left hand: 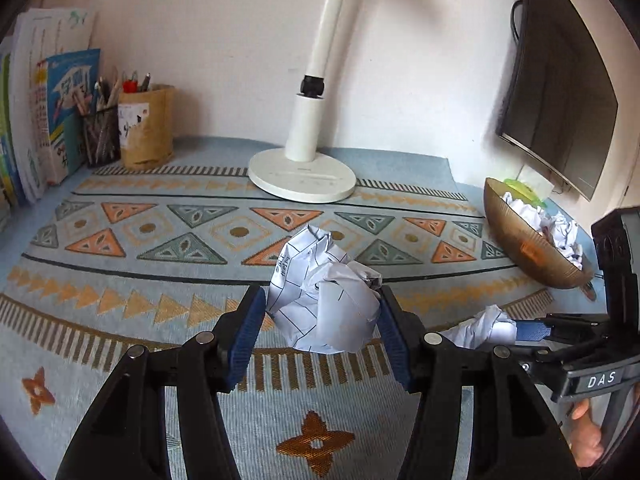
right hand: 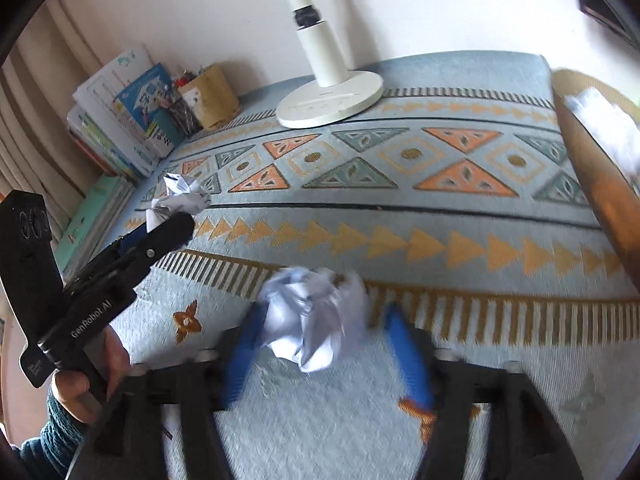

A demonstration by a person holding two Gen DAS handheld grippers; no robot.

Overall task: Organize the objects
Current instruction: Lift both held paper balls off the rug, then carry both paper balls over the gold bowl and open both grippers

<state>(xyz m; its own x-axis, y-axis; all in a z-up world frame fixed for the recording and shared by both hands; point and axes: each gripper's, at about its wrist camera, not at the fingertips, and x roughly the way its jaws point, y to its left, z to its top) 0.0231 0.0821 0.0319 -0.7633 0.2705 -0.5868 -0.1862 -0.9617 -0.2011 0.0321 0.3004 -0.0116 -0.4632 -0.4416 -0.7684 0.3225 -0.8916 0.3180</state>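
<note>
My left gripper (left hand: 323,312) is shut on a crumpled paper ball (left hand: 324,296) with printed grid lines, held above the patterned mat. It also shows in the right wrist view (right hand: 176,216), at the left, with its paper ball (right hand: 180,196). My right gripper (right hand: 320,320) holds a second crumpled paper ball (right hand: 316,316) between its blue pads; the view is blurred. In the left wrist view that gripper (left hand: 516,330) comes in from the right with its paper ball (left hand: 484,328). A brown bowl (left hand: 524,248) at the right holds several paper balls (left hand: 556,228).
A white lamp base (left hand: 302,178) stands at the back middle of the mat (left hand: 160,320). A pen holder (left hand: 100,132), a brown paper bag (left hand: 148,128) and upright books (left hand: 44,112) fill the back left corner. A dark monitor (left hand: 560,80) hangs at the right.
</note>
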